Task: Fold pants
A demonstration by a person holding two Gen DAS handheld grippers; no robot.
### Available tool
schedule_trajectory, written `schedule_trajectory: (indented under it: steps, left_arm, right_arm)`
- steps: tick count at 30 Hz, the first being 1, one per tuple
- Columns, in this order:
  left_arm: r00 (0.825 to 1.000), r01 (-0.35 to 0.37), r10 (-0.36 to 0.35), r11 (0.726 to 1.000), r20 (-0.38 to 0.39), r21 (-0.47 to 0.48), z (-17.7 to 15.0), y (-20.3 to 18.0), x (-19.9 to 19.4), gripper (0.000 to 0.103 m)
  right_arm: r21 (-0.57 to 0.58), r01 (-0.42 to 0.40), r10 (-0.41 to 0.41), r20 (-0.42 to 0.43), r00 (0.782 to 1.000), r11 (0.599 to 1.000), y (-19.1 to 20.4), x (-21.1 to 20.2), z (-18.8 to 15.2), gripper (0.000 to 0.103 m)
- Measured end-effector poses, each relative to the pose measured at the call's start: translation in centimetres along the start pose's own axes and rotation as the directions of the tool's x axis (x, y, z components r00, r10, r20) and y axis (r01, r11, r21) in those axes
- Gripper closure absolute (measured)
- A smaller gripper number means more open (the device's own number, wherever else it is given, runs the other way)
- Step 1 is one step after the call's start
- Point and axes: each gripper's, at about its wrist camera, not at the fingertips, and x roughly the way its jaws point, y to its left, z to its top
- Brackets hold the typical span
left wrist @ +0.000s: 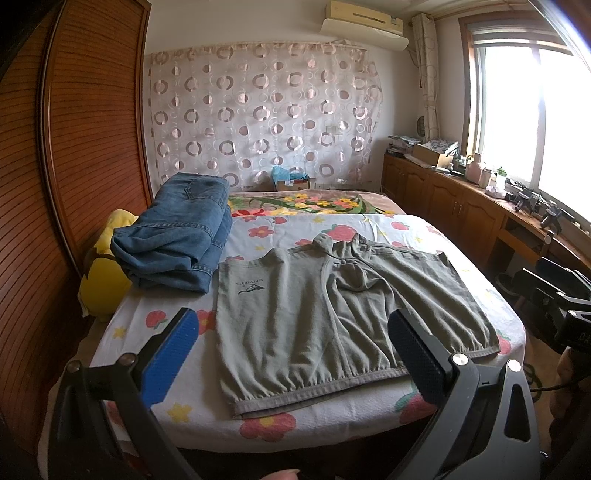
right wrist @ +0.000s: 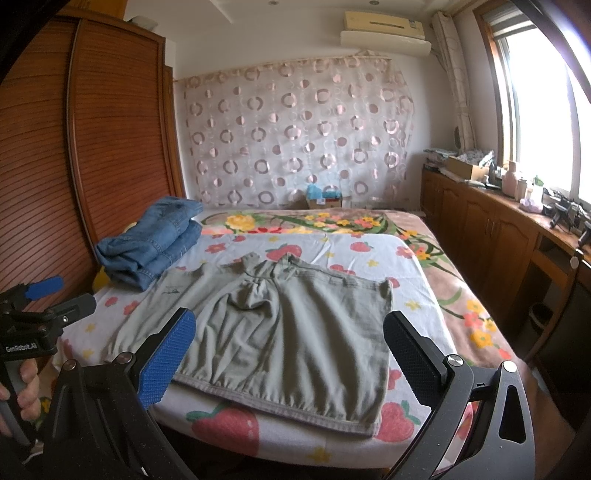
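Slatted brown wardrobe doors [left wrist: 77,155] fill the left wall beside a bed [left wrist: 332,413] covered by a pale sheet printed with strawberries and flowers. At the bed's far left edge sits a yellow plush toy [left wrist: 105,284], and just right of it a folded stack of blue jeans [left wrist: 177,240] rests on the sheet, its near corner close to the olive-grey pants [left wrist: 332,314]. Those pants lie spread flat across the middle of the bed, elastic hems toward the cameras, waist toward the far wall. On the left leg a small dark logo [left wrist: 248,288] carries a line of lettering that appears upside down and too small to read with certainty.

The left tool [left wrist: 291,354] hovers above the near edge of the bed with its blue-padded fingers spread wide, holding nothing; in the right wrist view its black body [right wrist: 33,325] shows at the far left with white lettering "GenRobot.AI" and the person's hand [right wrist: 22,391] around the handle. The right tool [right wrist: 291,354] hangs above the pants' near hems, its fingers likewise spread wide and gripping nothing.

Behind the bed hangs a sheer curtain with ring patterns [right wrist: 295,136], an air conditioner [right wrist: 384,31] above it, and along the right wall a wooden cabinet surface [right wrist: 480,206] under a bright window [right wrist: 539,110] carries boxes and bottles.
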Motion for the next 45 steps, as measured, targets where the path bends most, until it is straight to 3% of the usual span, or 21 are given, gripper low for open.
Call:
schedule_trajectory:
  steps: [19,35,45]
  left_arm:
    - [0.999,0.024,-0.024,1.0,-0.045,-0.001,-1.2,0.0,1.7,0.0]
    - [0.988,0.081,-0.082,0.997,-0.128,-0.015,-3.2,1.8,4.6,0.0]
    - [0.984,0.03,-0.04,0.998,-0.172,-0.062,-4.7,5.0,6.5,0.0]
  right_arm:
    - [-0.006,0.003,-0.003,-0.02,1.0,1.0,0.0,0.1,0.2,0.0]
    - [-0.03,0.003,-0.007,-0.146,0.989,1.0,-3.2,2.8,-3.2,0.0]
    - [-0.011,0.031,-0.033,-0.207,0.978,0.999,-6.1,3.6,-5.2,0.023]
